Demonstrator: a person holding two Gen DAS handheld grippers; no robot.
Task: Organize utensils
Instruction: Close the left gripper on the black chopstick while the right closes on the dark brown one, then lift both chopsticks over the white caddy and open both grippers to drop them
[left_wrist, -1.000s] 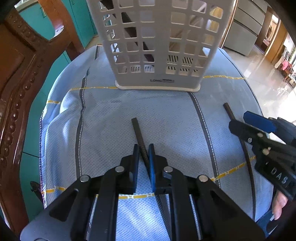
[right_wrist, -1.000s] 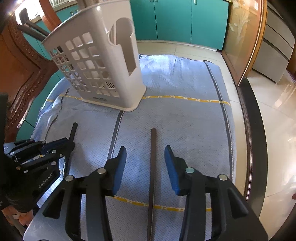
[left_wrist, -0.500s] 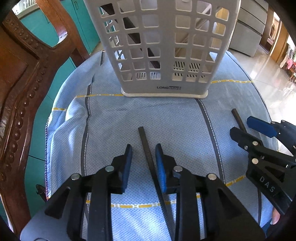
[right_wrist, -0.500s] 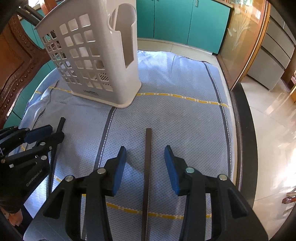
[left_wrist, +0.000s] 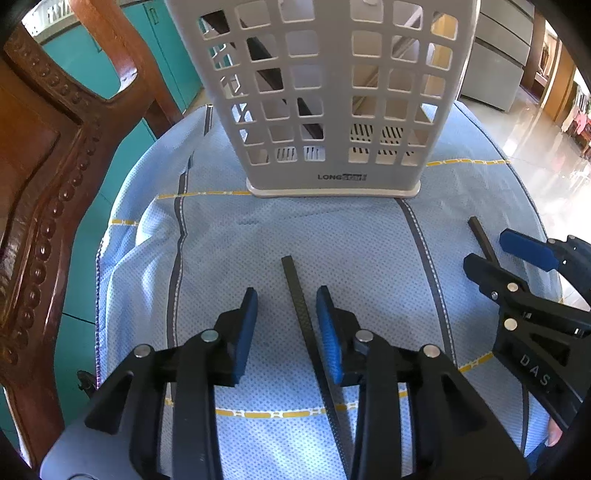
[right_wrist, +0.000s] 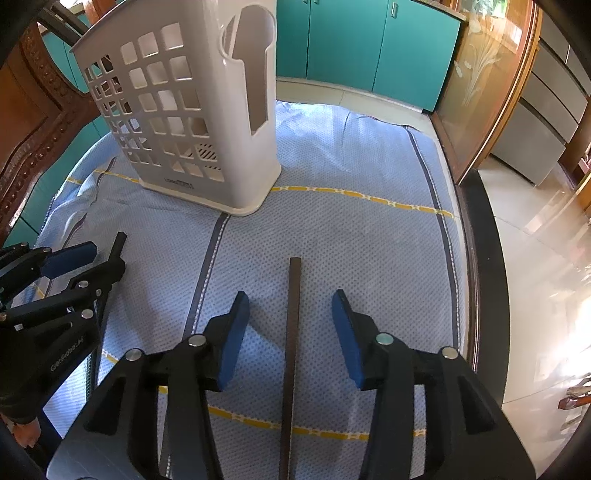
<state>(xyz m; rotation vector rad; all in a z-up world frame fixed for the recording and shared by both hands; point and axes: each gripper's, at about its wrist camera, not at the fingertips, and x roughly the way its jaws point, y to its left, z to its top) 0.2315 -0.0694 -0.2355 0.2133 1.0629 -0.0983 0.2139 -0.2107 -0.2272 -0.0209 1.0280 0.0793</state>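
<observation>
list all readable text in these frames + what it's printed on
"LONG" plus a dark block too blurred to read: base of the white utensil basket.
"DAS": body of the right gripper, seen from the left wrist.
"GenRobot.AI": body of the left gripper, seen from the right wrist, small and slightly blurred.

"LONG" on the white basket (left_wrist: 341, 177) base; "DAS" on the right tongs (left_wrist: 513, 254).
</observation>
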